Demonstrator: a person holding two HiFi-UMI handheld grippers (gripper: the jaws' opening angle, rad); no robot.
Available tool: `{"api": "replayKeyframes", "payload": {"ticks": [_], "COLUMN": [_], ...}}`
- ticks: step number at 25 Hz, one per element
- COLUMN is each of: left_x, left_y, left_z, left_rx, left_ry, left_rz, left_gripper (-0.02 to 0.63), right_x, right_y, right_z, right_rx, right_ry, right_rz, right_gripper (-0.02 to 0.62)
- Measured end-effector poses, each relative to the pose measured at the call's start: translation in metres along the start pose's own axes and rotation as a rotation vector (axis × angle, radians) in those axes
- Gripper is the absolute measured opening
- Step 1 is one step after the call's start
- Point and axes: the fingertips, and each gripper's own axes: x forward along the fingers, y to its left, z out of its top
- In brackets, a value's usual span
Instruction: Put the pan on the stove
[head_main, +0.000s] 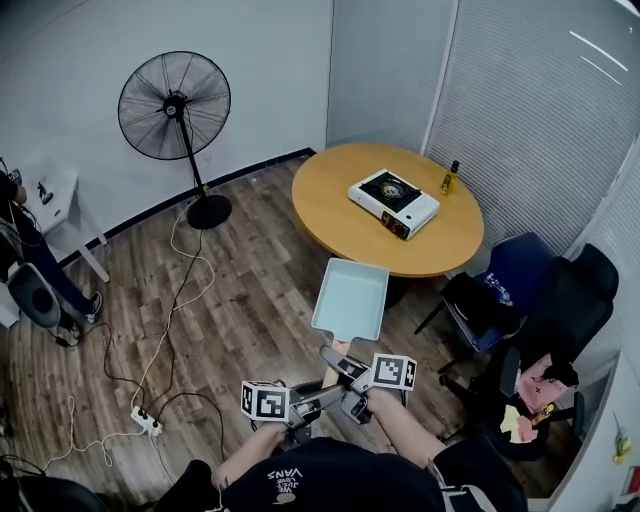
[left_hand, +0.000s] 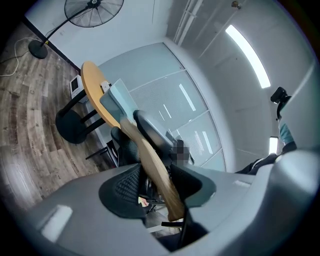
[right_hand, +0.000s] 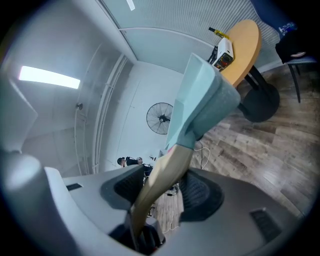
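Observation:
A pale teal square pan (head_main: 350, 297) with a wooden handle (head_main: 341, 349) hangs in the air over the wood floor, short of the round wooden table (head_main: 330, 200). Both grippers hold that handle. My left gripper (head_main: 318, 392) is shut on the handle (left_hand: 156, 172), and my right gripper (head_main: 346, 372) is shut on it (right_hand: 161, 182) from the other side. The pan (right_hand: 200, 95) rises tilted ahead of the right jaws. A white single-burner stove (head_main: 393, 202) sits on the table, well beyond the pan, with a small bottle (head_main: 450, 177) beside it.
A standing fan (head_main: 175, 105) is at the back left, with cables and a power strip (head_main: 147, 422) on the floor. Dark chairs (head_main: 520, 285) crowd the right of the table. A person (head_main: 30, 250) stands by a white side table (head_main: 62, 195) at the far left.

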Motion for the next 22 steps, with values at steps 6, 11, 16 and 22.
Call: {"api": "replayKeyframes", "payload": {"ticks": [6,11,16,22], "left_x": [-0.001,0.003,-0.001,-0.015], "left_y": [0.011,0.029,0.054,0.079], "left_z": [0.015,0.045,0.08,0.128], "left_rx": [-0.009,-0.021,-0.015,-0.018], "left_ry": [-0.003,0.013,0.058,0.091], "left_rz": [0.014,-0.01,-0.005,-0.029], "left_gripper": [0.178,0.178,0.178,0.178], "right_x": [0.015,0.04,0.071,0.119], "right_y": [-0.002,-0.013,-0.024,-0.025], "right_z": [0.011,0.035,0.06,0.088], "right_rx": [0.023,0.02,0.033,0.051], "right_ry": [-0.005,-0.024,-0.062,-0.11], "right_rz": [0.015,-0.006,-0.018,-0.028], "right_gripper": [0.207,0.207,0.207,0.207]}}
